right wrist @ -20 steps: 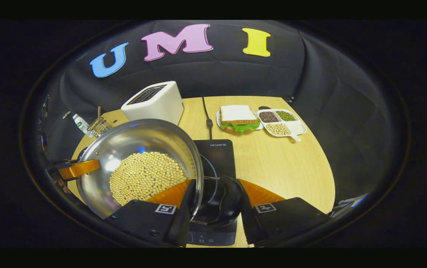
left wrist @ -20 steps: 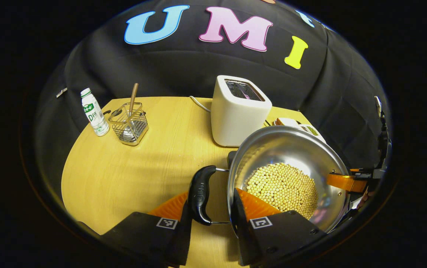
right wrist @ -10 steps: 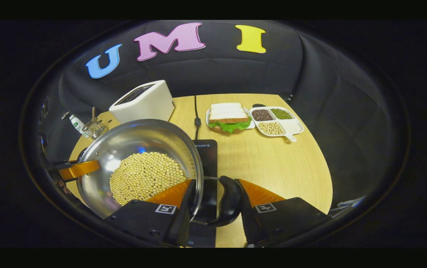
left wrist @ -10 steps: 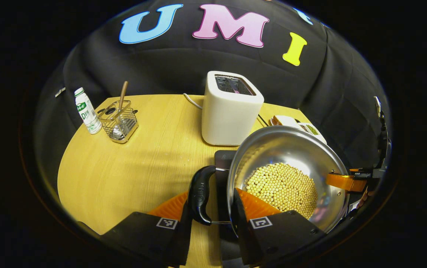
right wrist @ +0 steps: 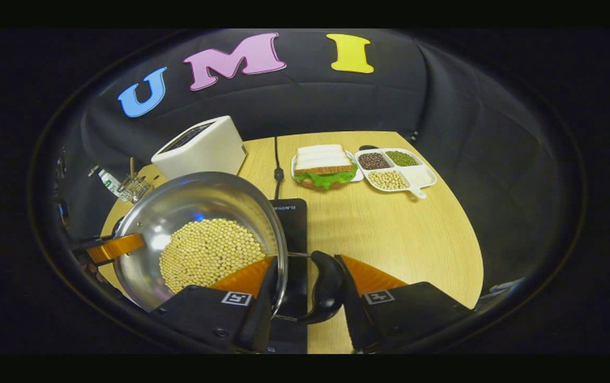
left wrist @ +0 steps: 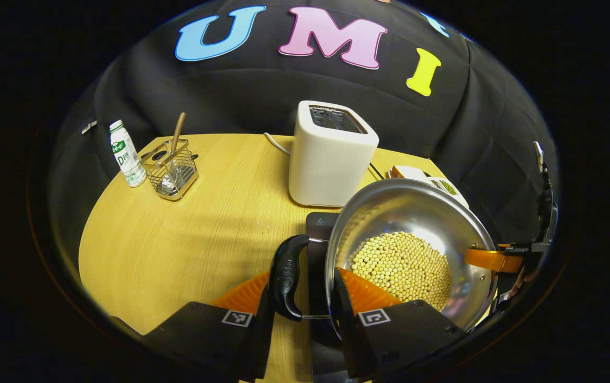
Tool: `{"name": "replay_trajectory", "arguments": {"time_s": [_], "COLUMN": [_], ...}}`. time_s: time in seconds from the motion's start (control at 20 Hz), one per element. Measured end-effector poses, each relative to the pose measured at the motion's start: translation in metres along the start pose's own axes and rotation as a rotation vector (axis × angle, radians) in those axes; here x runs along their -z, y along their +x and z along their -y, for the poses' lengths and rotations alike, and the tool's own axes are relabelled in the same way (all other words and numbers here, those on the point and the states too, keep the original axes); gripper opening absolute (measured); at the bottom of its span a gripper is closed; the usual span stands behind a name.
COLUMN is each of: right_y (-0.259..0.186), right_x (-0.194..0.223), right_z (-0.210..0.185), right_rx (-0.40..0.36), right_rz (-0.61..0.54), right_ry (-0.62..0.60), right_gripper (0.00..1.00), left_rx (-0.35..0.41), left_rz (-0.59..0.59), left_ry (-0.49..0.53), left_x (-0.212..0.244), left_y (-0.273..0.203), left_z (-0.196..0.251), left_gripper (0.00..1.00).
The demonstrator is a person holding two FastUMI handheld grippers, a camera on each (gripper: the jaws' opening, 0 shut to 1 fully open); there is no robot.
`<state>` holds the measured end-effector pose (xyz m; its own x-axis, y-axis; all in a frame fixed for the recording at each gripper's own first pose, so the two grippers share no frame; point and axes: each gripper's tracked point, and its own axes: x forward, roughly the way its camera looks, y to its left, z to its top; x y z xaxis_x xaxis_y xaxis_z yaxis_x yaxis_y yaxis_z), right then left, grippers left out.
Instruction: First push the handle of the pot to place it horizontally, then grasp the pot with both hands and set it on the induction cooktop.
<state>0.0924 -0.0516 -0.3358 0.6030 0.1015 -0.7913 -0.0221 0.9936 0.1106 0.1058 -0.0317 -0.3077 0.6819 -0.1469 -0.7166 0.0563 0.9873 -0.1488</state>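
Observation:
A steel pot (left wrist: 406, 207) holding pale yellow beans (left wrist: 403, 263) hangs over the black induction cooktop (left wrist: 318, 223). My left gripper (left wrist: 301, 282) is shut across the pot's black left handle (left wrist: 286, 276) and rim, one finger outside the handle and one inside the wall. On the pot's far side, my right gripper (left wrist: 491, 260) clamps the other rim. In the right gripper view the pot (right wrist: 193, 202) sits left of centre, and my right gripper (right wrist: 307, 266) is shut on its right handle (right wrist: 326, 287) over the cooktop (right wrist: 291, 223). Whether the pot touches the cooktop I cannot tell.
A white toaster (left wrist: 331, 154) stands just behind the pot. A bottle (left wrist: 124, 162) and a wire caddy (left wrist: 171, 170) occupy the table's far left. A sandwich plate (right wrist: 323, 167) and a divided tray of beans (right wrist: 395, 170) lie at the back right, and a cable (right wrist: 277, 170) runs to the cooktop.
Both grippers have carried the pot to the right over the cooktop. More of the cooktop shows under the left handle, and less beyond the right handle. Both grips are unchanged.

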Motion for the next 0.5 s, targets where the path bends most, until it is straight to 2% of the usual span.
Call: {"name": "replay_trajectory", "arguments": {"time_s": [0.15, 0.25, 0.3, 0.35, 0.4, 0.45, 0.5], "right_y": [-0.001, -0.001, -0.002, -0.003, -0.005, -0.006, -0.009], "right_x": [-0.001, -0.001, -0.002, -0.004, -0.005, -0.006, -0.008], "right_z": [0.002, 0.005, 0.007, 0.009, 0.010, 0.011, 0.014], "right_rx": [0.011, 0.027, 0.033, 0.036, 0.037, 0.041, 0.051], "right_rz": [0.006, 0.010, 0.015, 0.020, 0.028, 0.035, 0.043], "right_ry": [0.000, 0.002, 0.008, 0.017, 0.027, 0.035, 0.040], "right_gripper": [0.64, 0.68, 0.70, 0.81, 0.86, 0.96, 0.93], "left_rx": [0.013, -0.005, -0.014, -0.013, -0.009, -0.011, -0.019], "left_rz": [0.009, 0.024, 0.035, 0.041, 0.052, 0.058, 0.060], "left_ry": [-0.015, -0.036, -0.048, -0.063, -0.073, -0.077, -0.076], "left_x": [-0.002, -0.004, -0.005, -0.006, -0.006, -0.007, -0.007], "left_y": [0.000, -0.003, -0.005, -0.011, -0.010, -0.012, -0.015], "left_z": [0.002, -0.003, -0.005, -0.006, -0.006, -0.007, -0.010], "left_gripper": [0.62, 0.65, 0.74, 0.91, 0.98, 0.96, 0.96]}}
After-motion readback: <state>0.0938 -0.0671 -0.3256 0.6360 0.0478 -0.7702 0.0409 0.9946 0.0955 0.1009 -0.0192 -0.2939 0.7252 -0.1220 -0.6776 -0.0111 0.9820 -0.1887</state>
